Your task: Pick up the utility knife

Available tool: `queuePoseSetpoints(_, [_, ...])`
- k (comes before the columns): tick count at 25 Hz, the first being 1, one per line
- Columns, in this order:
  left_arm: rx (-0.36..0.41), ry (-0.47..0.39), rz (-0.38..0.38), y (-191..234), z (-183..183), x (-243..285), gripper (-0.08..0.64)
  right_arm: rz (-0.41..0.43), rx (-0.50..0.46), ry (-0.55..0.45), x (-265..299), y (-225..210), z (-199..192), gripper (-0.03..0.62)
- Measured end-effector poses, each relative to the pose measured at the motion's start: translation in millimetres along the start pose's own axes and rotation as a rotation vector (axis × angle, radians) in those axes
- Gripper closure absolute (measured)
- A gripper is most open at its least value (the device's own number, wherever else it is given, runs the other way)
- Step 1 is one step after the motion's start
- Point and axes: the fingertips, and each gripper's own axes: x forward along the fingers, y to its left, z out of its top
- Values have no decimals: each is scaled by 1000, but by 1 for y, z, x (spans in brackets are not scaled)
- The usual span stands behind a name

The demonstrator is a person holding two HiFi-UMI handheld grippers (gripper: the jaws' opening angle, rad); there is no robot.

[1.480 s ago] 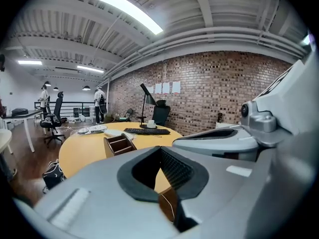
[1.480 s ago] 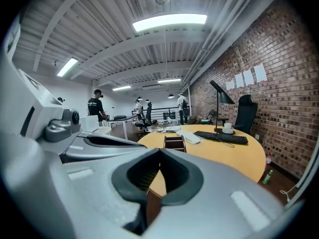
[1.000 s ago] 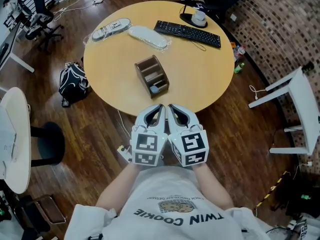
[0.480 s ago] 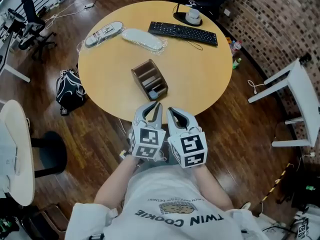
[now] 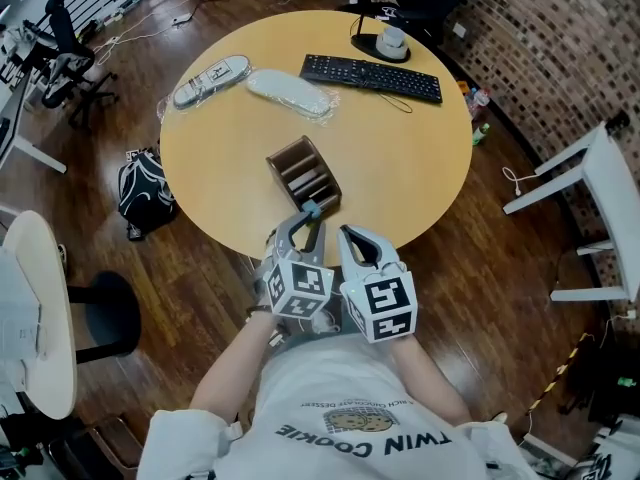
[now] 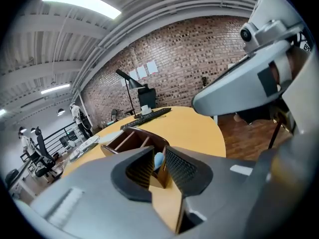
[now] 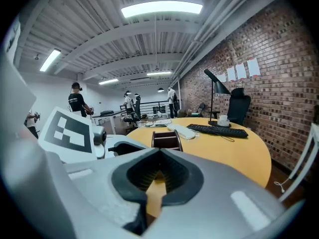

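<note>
Left claw (image 5: 306, 220) is spreading its jaws as I watch, and the pads touch nothing. Right claw (image 5: 350, 232) hangs just beside it with its jaws pressed together, empty. Both sit at the near edge of the round table (image 5: 400, 158). A wooden organizer (image 5: 300, 173) stands on that table, its near end right at the left claw's tips. From that claw's own camera I see the utility knife (image 6: 158, 160) as a pale blue end upright in the organizer's nearest compartment. It lines up with the gap between the jaws, just beyond the tips.
</note>
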Motion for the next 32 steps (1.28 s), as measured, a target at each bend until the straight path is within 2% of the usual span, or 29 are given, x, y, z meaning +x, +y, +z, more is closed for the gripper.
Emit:
queuePoseSetpoints(7, [101,35,-11,-3,-10,16,442,5,8,6,8,-6,-2,592])
queuePoseSetpoints(16, [247,97,-4,-5,-23,37,428,1,25,13,9,-10,-8,592])
queuePoseSetpoints(24, [271,108,7,-2,-21,39,479,-11,47,15,4,-18,-10,592])
queuePoseSetpoints(32, [233,81,5,3,-15,35,485,-11,39,14,3,-18,-11,592])
